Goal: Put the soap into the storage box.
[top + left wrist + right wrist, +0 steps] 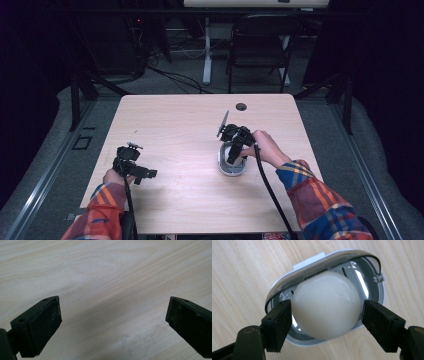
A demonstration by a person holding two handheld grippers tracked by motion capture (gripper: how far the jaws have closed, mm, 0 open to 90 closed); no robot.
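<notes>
A smooth white egg (325, 302) sits between the two black pads of my right gripper (327, 320), which is shut on it from both sides. Directly beneath the egg lies an oval grey-and-white holder (284, 280) with a shiny rim and a thin wire along its inside. In the high view the right gripper (234, 152) points down into that holder (231, 170), right of the table's middle. My left gripper (142, 175) rests low near the front left of the table, and its jaws stand wide apart over bare wood (113, 312), nothing between them.
The light wooden table (190, 115) has a round cable hole (241, 106) near its far edge. Beyond it stand a black folding chair (260, 45) and a white desk leg (206, 50). A cable trails from the right gripper off the front edge.
</notes>
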